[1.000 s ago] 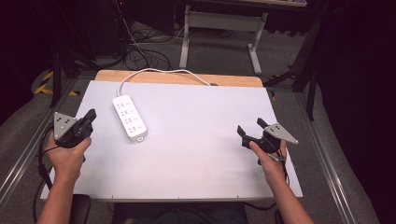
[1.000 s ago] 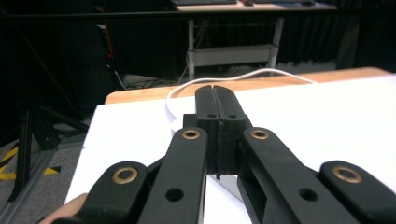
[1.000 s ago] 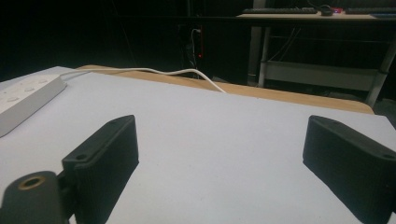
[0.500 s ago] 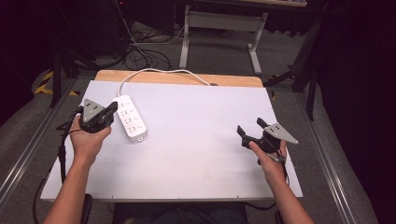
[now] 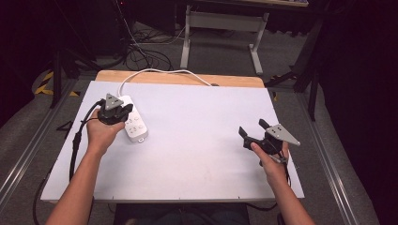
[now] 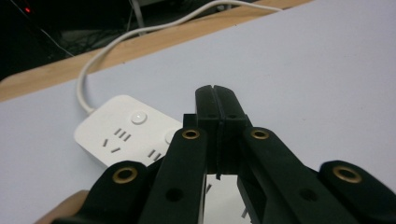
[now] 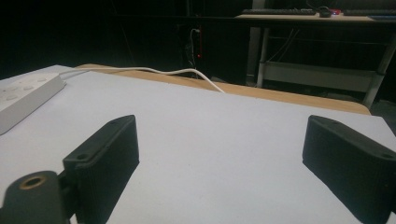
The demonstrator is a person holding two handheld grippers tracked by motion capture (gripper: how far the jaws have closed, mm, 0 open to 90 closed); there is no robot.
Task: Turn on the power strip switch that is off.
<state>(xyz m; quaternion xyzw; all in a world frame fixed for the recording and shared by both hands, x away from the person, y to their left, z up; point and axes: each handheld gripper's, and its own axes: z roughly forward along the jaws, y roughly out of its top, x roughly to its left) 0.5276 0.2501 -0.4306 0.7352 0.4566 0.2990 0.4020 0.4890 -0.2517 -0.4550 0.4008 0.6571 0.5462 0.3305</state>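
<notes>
A white power strip (image 5: 136,127) lies on the left part of the white table top (image 5: 197,140), its white cord (image 5: 155,72) running off the far edge. My left gripper (image 5: 123,110) sits right over the strip's far half with the jaws pressed together and nothing between them. In the left gripper view the shut jaws (image 6: 215,95) cover the strip's (image 6: 123,135) near sockets, and I cannot tell whether they touch it. My right gripper (image 5: 252,127) rests low at the right of the table, jaws wide apart (image 7: 222,135) and empty. In that view the strip (image 7: 25,95) lies far off at the left.
A bare wooden strip (image 5: 178,78) runs along the table's far edge. Beyond it stand a metal desk frame (image 5: 220,28) and loose black cables (image 5: 141,51) on the floor. Metal rails (image 5: 28,150) flank the table on both sides.
My left gripper has travelled from the table's left edge forward and to the right, ending over the power strip. The right gripper has stayed in place, still open.
</notes>
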